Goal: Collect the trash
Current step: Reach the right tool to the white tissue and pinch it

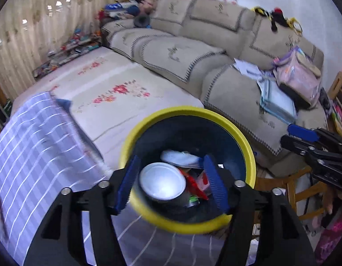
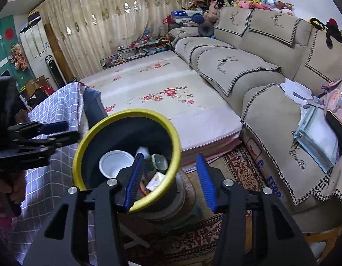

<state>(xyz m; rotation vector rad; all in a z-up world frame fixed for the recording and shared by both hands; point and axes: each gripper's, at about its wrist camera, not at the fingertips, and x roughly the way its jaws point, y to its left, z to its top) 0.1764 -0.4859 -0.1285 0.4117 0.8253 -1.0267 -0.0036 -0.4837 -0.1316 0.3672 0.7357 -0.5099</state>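
1. A beige sofa point(image 2: 270, 71) with houndstooth-edged covers runs along the wall, with plush toys point(image 2: 257, 0) lined along its back.
2. A floral mat point(image 2: 166, 102) lies flat in front of the sofa, its far edge near the curtain point(image 2: 100, 22).
3. A checked cloth point(image 1: 33, 150) covers the surface on the left, just beside the bin.
4. A patterned rug point(image 2: 242, 168) shows on the floor between the mat and the sofa.
5. The bin point(image 2: 91, 133), dark inside with a yellow rim, stands on a round stool point(image 2: 188, 199) between the cloth and the sofa. It holds the trash.
6. A pink bag point(image 1: 299, 77) and a stack of papers point(image 1: 275, 97) rest on the sofa seat at the right.
7. The left gripper point(image 1: 171, 181) hangs over the bin mouth, its 2 blue fingers point(image 1: 215, 181) spread wide with nothing between them. One finger shows in front of the near rim and the other over the inside.
8. The right gripper point(image 2: 171, 179) is also spread wide and holds nothing. Its left finger crosses the bin's near rim, while its right finger point(image 2: 206, 184) is outside the bin, over the stool.
9. A white bowl point(image 1: 162, 181) sits upright inside the bin, touching the other rubbish.
10. A red wrapper point(image 1: 193, 184) lies just beside the bowl, with a white crumpled piece point(image 1: 179, 157) behind it.
11. A greenish bottle point(image 2: 158, 161) leans in the bin near a pale carton point(image 2: 156, 180).
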